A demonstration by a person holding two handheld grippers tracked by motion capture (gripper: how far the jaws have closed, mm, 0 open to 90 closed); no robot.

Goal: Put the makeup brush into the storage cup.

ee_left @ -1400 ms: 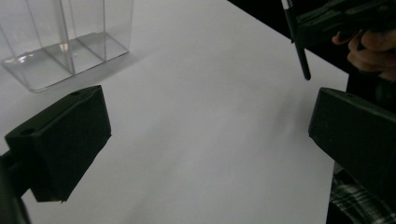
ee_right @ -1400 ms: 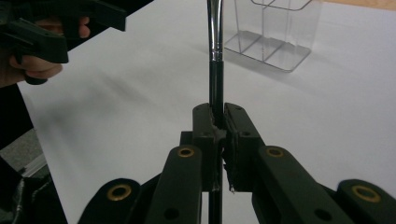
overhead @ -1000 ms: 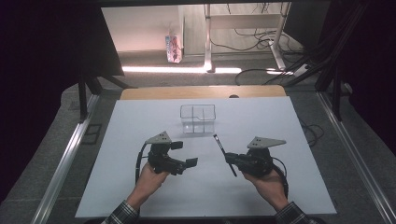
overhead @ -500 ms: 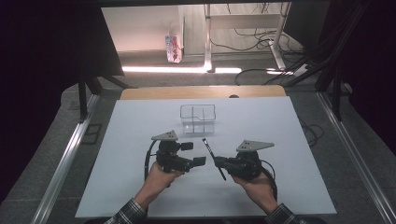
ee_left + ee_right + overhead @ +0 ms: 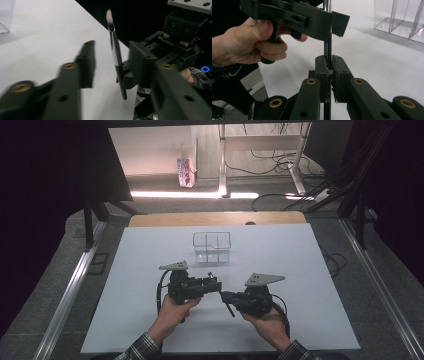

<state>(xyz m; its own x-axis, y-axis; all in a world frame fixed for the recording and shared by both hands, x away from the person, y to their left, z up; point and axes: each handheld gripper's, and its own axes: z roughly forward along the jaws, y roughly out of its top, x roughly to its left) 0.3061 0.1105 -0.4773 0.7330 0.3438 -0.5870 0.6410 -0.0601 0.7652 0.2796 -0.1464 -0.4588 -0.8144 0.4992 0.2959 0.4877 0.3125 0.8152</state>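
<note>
While the right gripper point(image 5: 329, 72) keeps its jaws pinched on the lower part of a thin black brush point(image 5: 115, 51), the left gripper point(image 5: 111, 60) has come in from a second ago to meet it, and its jaws have just been closing around the brush's upper shaft. In the left gripper view the shaft stands between those jaws with gaps on both sides, so they are not yet pressing on it. The two grippers, apart a second ago, now nearly touch in the high view, just in front of the clear box point(image 5: 212, 247). This looks like a handover: the left gripper point(image 5: 214, 285) seems about to take the brush so the right gripper point(image 5: 226, 296) can let go, perhaps to drop the brush into the box.

The brush is held tilted above the table point(image 5: 300, 270), bristle end up, near the clear box and on the person's side of it. The table has a plain white top with a wooden strip beyond the box. Past that lie a lit floor, a table leg, loose cables and a small carton point(image 5: 184, 171), with darkness to either side.
</note>
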